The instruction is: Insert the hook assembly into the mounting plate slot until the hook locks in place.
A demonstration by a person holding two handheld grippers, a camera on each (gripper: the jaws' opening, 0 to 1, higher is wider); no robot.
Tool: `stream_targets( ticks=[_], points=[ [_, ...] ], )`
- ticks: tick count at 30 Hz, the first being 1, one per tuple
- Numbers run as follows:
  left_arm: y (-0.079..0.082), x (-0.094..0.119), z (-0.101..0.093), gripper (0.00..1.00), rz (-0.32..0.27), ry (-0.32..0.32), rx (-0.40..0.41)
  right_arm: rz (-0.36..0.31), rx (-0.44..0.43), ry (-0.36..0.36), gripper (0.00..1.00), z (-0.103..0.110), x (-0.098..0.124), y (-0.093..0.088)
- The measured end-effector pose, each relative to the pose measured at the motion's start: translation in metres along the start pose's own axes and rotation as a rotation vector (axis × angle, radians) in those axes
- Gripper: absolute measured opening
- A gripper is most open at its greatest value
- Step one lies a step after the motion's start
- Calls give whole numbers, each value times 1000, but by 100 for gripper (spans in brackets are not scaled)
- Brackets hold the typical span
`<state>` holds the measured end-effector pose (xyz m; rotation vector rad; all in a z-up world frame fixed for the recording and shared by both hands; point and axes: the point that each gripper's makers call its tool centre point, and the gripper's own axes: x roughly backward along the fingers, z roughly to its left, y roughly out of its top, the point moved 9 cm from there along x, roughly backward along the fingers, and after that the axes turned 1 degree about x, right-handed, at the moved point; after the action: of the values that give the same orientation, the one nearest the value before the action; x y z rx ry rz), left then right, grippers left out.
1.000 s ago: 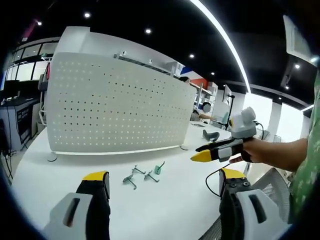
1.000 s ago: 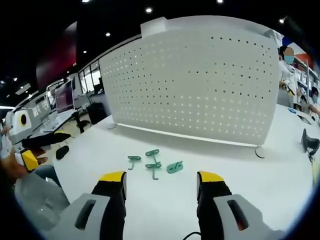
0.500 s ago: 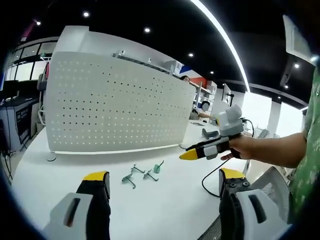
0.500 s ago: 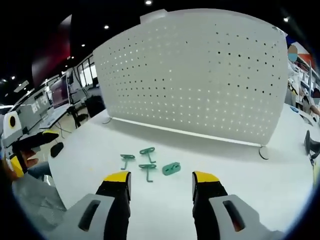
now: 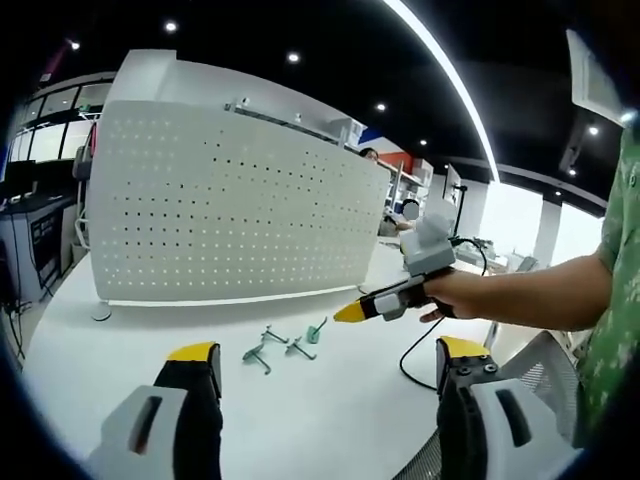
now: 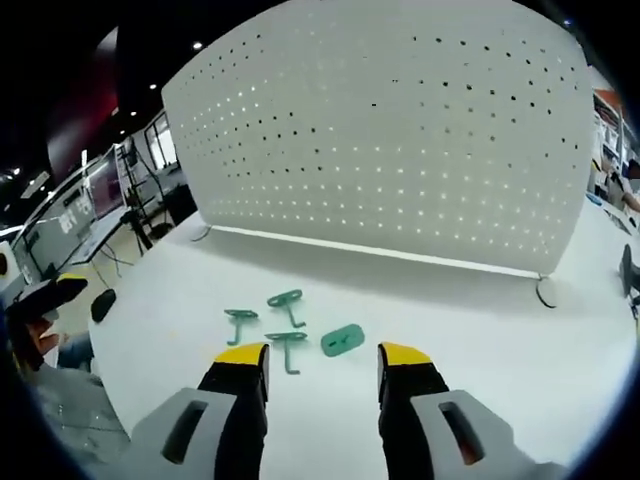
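Hovering open over the white desk (image 6: 560,380), the right hand-held gripper (image 6: 322,357) faces four green hooks (image 6: 290,328) lying before the pegboard (image 6: 400,140); the left hand-held gripper (image 5: 318,352) is open too.

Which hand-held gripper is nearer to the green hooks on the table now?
Right. The right hand-held gripper is just short of the green hooks; the left hand-held gripper is farther back.

Yellow-tipped black fingers (image 6: 240,380) (green sleeve (image 5: 612,330))

Left gripper (image 5: 320,365) fingers apart, right gripper (image 6: 322,360) — fingers apart, empty
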<state>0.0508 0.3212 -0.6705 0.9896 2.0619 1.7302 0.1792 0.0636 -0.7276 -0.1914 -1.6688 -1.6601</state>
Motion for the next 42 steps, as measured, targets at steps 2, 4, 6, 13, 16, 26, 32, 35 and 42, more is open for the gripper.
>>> stream_targets(
  ticks=[2,4,6,13,16,26,32,35,42],
  points=[
    [-1,0,0,90,4,-1,1,8,-10,0,41,-2,-5,-1],
    [-1,0,0,90,5,-1,0,22,-19,-6,40,-6,-11,-2],
    [-1,-1,0,90,6,-2,-3,29,-29,-7,39,-9,-15,-1],
    [-1,-1,0,90,16,-2,-9,64,-51,-25,35,-15,-29,1],
    [-1,-2,0,89,19,-3,-10,80,-57,-26,33,-15,-34,-1],
    [-2,-3,1,88,28,-7,-12,115,-88,-37,25,-18,-49,-5],
    [-2,-4,1,87,32,-10,-14,118,-91,-42,21,-19,-56,-1],
    [-2,-4,1,87,32,-11,-14,131,-82,-49,17,-19,-60,0],
    [-1,-3,2,86,27,-7,-10,147,-92,-53,15,-21,-62,0]
  ],
)
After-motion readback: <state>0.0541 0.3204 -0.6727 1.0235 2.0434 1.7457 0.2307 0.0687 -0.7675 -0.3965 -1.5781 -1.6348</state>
